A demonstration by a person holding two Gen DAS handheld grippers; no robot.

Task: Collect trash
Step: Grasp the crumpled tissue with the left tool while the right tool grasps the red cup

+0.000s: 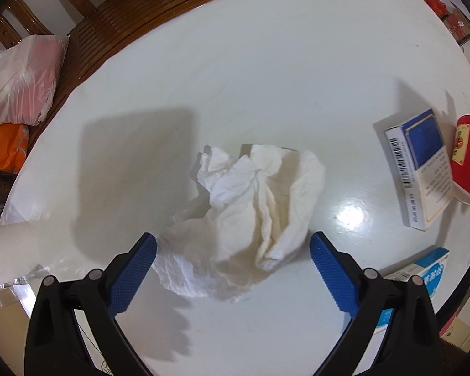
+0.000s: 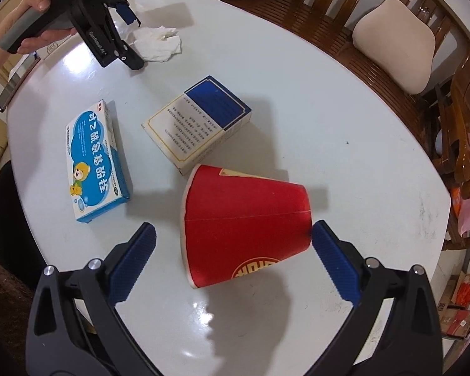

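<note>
A crumpled white tissue (image 1: 253, 216) lies on the white round table (image 1: 266, 62), and my left gripper (image 1: 233, 244) stands open around its near end. In the right wrist view the same tissue (image 2: 156, 42) shows at the far left beside the left gripper (image 2: 128, 36), which a hand holds. A red paper cup (image 2: 244, 222) lies on its side between the open fingers of my right gripper (image 2: 233, 235); the right fingertip (image 2: 321, 235) is at the cup's base. A blue-and-white box (image 2: 197, 125) and a light-blue medicine box (image 2: 98, 159) lie behind the cup.
Wooden chairs (image 2: 454, 100) ring the table's far side, one with a beige cushion (image 2: 398, 44). A plastic bag (image 1: 22, 78) sits on a chair at the left. The blue-and-white box (image 1: 420, 163), the red cup (image 1: 468, 156) and the light-blue box (image 1: 426, 272) lie right of the tissue.
</note>
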